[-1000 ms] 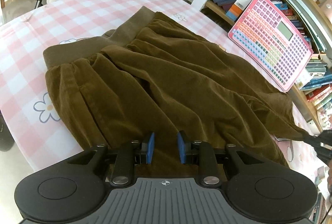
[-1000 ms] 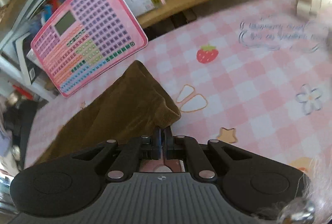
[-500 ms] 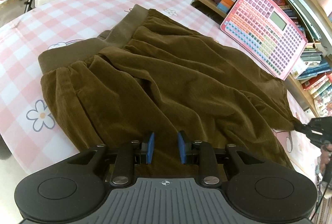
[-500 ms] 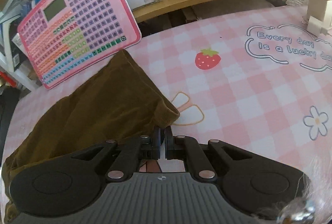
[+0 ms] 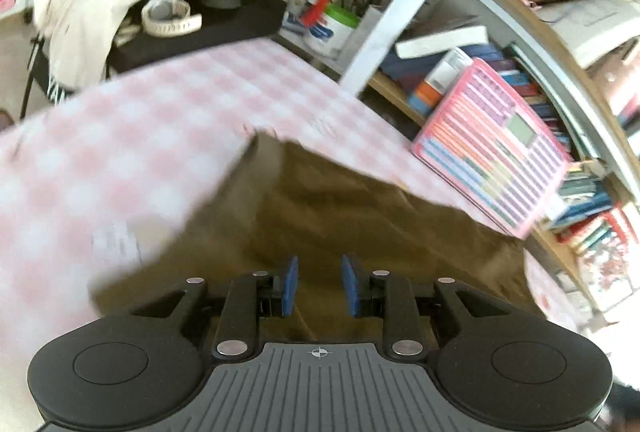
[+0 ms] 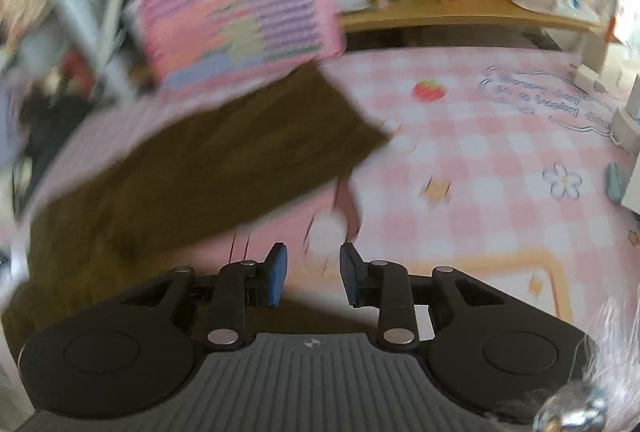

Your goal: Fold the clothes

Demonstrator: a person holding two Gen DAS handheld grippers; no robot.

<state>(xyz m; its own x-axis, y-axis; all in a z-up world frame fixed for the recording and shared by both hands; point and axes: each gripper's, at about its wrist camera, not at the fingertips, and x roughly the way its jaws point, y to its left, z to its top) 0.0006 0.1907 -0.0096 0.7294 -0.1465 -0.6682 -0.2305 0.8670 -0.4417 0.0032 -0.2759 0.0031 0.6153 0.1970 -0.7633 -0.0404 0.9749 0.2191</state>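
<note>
A: Report the left gripper point(image 5: 318, 286).

B: Its blue pads point(image 5: 289, 286) stand apart with a narrow gap. Brown fabric shows through the gap and below it, but neither pad presses on it; nothing is clamped.

A: Report the right gripper point(image 6: 310, 274).

B: Its jaws are opening. The pads point(image 6: 276, 274) are parted, and between them only the pink checked tablecloth point(image 6: 460, 168) is visible. No fabric lies between the pads.

A: Location of the garment?

B: The brown garment point(image 5: 340, 216) lies on the tablecloth. In the left wrist view it runs from directly under the gripper away towards the far table edge, ending in a squared corner. In the right wrist view the garment point(image 6: 224, 168) lies ahead and to the left of the jaws; one straight hem ends at a corner near the middle of the table, clear of the pads. Both views are motion-blurred, so fold lines cannot be determined.

A: Surroundings?

B: A pink keyboard toy point(image 5: 492, 148) leans against the bookshelf point(image 5: 560, 44) just beyond the garment. The same toy point(image 6: 240, 8) appears at upper left in the right wrist view. A pen pot point(image 5: 332, 28) stands past the table's far corner. A strawberry print point(image 6: 430, 90) marks the cloth well right of the hem.
</note>
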